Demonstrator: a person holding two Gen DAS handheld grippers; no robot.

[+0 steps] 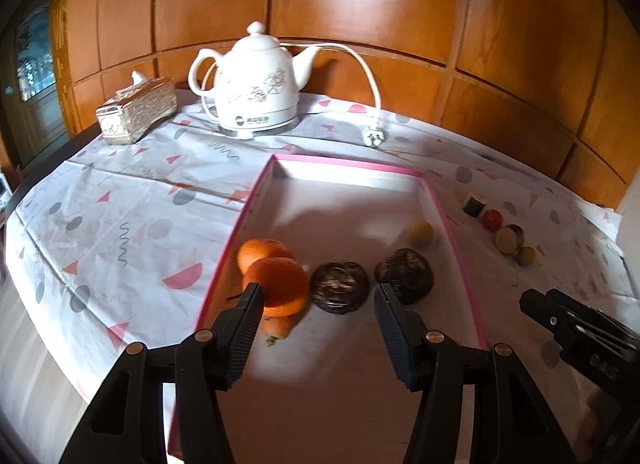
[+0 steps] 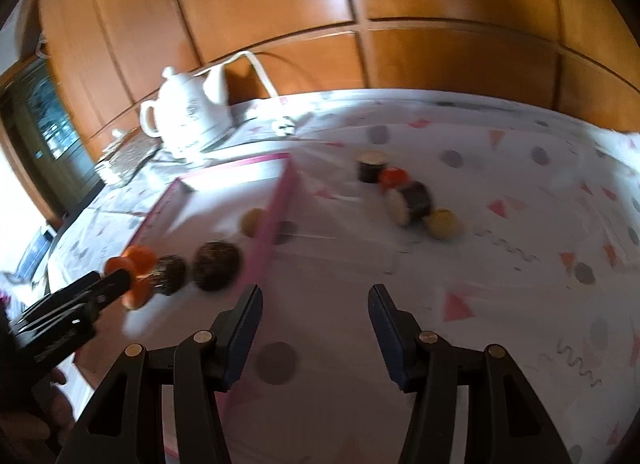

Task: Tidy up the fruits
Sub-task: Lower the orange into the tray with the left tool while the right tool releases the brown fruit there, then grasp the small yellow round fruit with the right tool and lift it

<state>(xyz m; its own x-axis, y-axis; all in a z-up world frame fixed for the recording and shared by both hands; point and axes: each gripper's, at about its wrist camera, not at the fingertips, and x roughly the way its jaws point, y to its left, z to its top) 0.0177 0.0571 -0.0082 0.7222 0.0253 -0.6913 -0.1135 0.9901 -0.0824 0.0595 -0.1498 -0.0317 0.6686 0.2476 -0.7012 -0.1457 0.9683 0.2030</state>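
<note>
Inside, the shallow pink-rimmed white cardboard tray (image 1: 436,203) held two dimpled orange mandarins (image 1: 280,280), two wrinkled dark brown round fruits (image 1: 340,286) and a small smooth yellow ball (image 1: 420,234). The left gripper (image 1: 318,298) gaped wide and empty above them; the right gripper (image 2: 314,302) stood equally spread beside the tray. The glossy white ceramic kettle (image 1: 256,91) beyond carried an unreadable label.
</note>
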